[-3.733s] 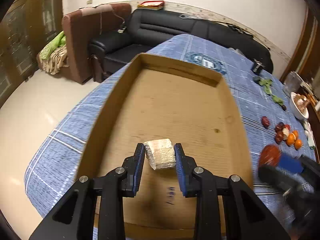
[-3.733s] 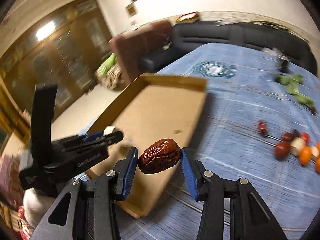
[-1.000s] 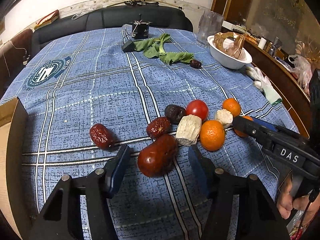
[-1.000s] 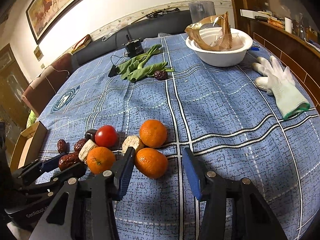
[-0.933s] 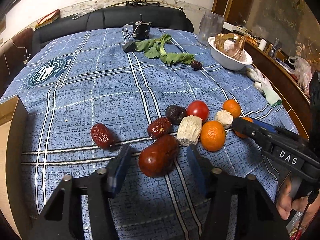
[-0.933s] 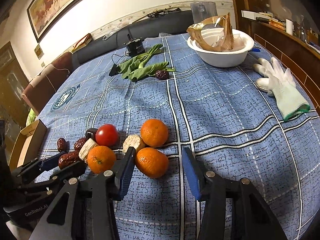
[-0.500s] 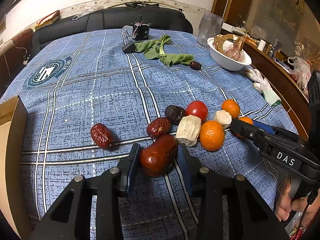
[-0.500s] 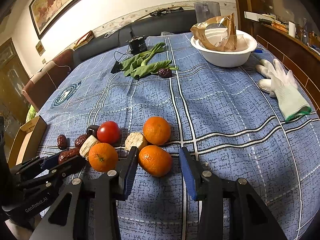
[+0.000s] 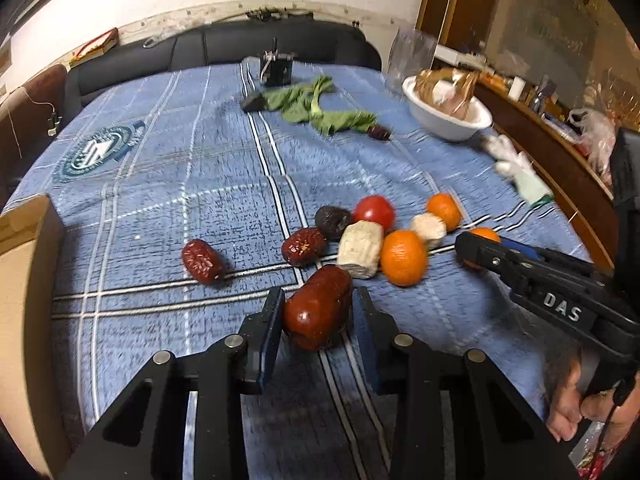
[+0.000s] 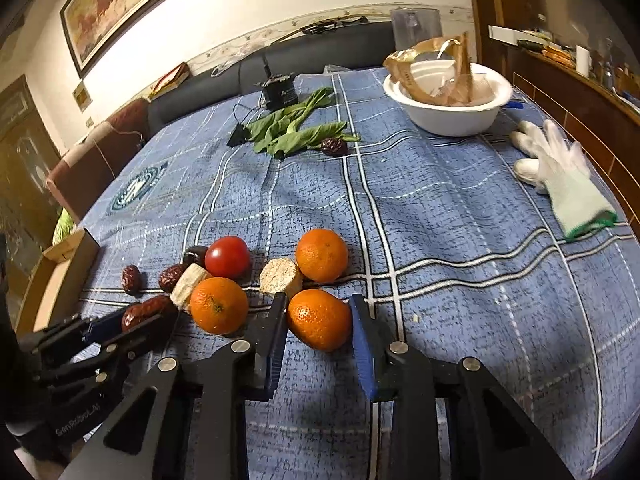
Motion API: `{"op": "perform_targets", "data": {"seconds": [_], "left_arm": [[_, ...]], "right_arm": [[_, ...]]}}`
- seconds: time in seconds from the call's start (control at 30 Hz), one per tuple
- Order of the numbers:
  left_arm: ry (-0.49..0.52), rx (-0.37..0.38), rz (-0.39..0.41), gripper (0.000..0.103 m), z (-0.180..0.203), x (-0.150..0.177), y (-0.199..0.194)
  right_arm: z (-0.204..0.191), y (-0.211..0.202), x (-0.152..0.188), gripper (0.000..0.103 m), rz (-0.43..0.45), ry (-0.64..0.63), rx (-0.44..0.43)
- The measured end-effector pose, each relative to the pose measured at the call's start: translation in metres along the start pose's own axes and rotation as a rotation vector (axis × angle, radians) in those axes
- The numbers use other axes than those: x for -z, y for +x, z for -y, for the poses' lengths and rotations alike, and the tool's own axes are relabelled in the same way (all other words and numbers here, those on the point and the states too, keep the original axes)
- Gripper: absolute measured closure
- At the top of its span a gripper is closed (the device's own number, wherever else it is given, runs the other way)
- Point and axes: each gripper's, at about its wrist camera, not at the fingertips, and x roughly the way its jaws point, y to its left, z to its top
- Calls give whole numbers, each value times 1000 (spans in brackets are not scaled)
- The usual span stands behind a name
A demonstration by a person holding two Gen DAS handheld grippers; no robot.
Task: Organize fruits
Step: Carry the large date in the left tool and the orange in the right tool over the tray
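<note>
Cardboard box: at the table's left edge. Left gripper: jaws closing, pads pressed on a large red date just above the blue cloth. Loose pile: dates, tomato, oranges, pale chunks. Right gripper: jaws closing, pads against a mandarin on the cloth. Far right: white bowl, glove.

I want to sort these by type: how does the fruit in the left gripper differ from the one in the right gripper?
The left gripper is closing on a big red date: dark red, glossy, oblong. The right gripper is closing on an orange: bright orange, matte and dimpled, nearly round. Both fruits sit between blue pads, low over the blue checked tablecloth.
</note>
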Motion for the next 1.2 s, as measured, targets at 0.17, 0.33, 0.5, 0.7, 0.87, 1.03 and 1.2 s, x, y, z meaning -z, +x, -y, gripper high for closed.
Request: {"op": "perform_targets", "data": {"seconds": [0.17, 0.33, 0.5, 0.7, 0.87, 1.03, 1.2], "left_arm": [[-38, 27, 64, 70, -5, 6, -46], [-99, 1, 111, 70, -31, 19, -93], [-170, -136, 139, 69, -86, 36, -132], [-301, -298, 88, 69, -178, 54, -153], [-369, -385, 37, 69, -237, 63, -153], [-400, -400, -14, 69, -262, 70, -144], [-444, -374, -55, 69, -278, 76, -132]], "right_arm": [[-15, -31, 4, 71, 37, -20, -25], [-50, -60, 9, 70, 58, -77, -90], [-103, -72, 16, 70, 37, -142, -202], [-190, -64, 30, 70, -25, -257, -339], [-257, -40, 42, 69, -92, -355, -408], [-304, -6, 56, 69, -172, -405, -426], [-333, 21, 68, 69, -223, -451, -407]]}}
